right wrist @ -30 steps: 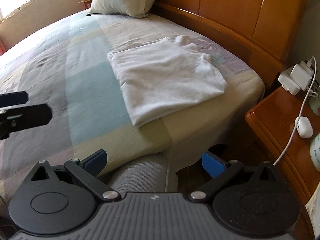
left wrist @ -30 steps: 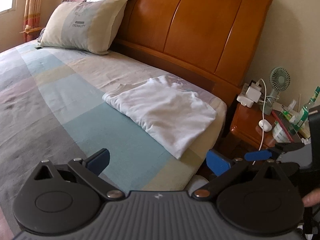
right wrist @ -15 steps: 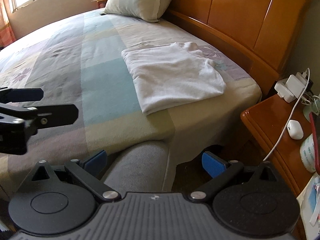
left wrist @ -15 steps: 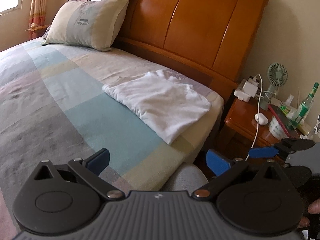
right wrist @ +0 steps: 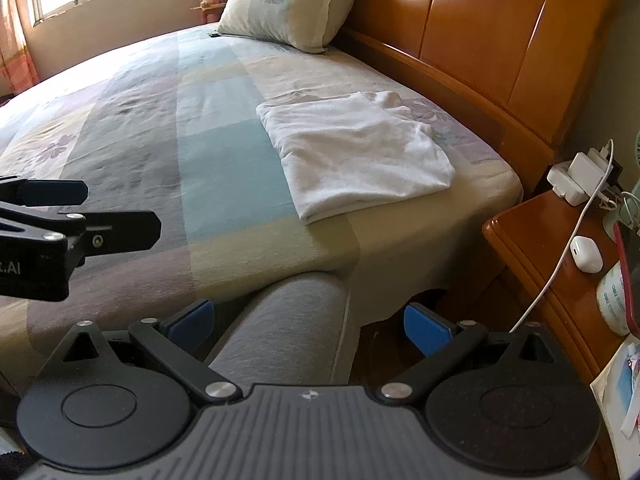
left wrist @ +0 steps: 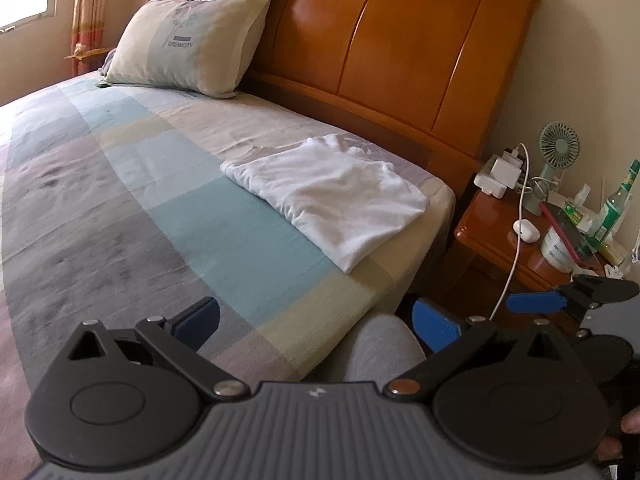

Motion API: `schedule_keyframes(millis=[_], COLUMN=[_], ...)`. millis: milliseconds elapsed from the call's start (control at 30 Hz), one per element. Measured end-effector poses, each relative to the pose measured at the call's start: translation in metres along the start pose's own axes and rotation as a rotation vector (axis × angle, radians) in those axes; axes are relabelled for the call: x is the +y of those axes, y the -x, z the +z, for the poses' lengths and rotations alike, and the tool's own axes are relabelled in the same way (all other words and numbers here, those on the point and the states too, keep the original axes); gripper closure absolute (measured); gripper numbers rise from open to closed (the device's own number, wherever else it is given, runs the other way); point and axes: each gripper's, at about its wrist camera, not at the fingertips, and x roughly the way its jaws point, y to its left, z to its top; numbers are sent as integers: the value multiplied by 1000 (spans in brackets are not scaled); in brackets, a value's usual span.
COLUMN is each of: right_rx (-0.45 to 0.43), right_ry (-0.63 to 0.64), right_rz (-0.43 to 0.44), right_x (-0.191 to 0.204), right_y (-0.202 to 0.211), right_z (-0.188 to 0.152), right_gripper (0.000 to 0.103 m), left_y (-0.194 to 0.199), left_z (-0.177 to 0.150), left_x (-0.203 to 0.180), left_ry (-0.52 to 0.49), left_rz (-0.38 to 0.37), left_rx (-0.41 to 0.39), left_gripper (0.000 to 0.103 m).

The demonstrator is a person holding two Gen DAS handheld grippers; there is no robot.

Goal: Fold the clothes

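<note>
A white garment (left wrist: 332, 196) lies folded into a flat rectangle on the bed near its right corner, close to the headboard; it also shows in the right wrist view (right wrist: 356, 152). My left gripper (left wrist: 316, 322) is open and empty, held back from the bed's edge, well short of the garment. My right gripper (right wrist: 308, 322) is open and empty, also back from the bed, above a grey-clad leg (right wrist: 280, 328). Each gripper shows at the side of the other's view.
The bed (left wrist: 120, 208) has a checked cover in blue, grey and cream. A pillow (left wrist: 188, 40) leans on the wooden headboard (left wrist: 400, 40). A wooden nightstand (right wrist: 560, 264) at the right holds chargers, a cable, an earbud case, a fan and bottles.
Both grippers have drawn back from the bed, so the folded garment looks smaller and farther away. Both stay open and empty.
</note>
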Motion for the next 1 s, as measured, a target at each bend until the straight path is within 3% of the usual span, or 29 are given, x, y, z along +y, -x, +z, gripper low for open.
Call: schedule_keyframes(millis=[1000], right_rx=[-2], right_ry=[10], right_rz=[2], right_x=[4], right_y=[2], right_z=[-1], right_gripper=[0], left_y=[1], left_z=[-4], left_x=[-1], left_ry=[-8], left_rz=[9], left_rx=[10], left_gripper=[1])
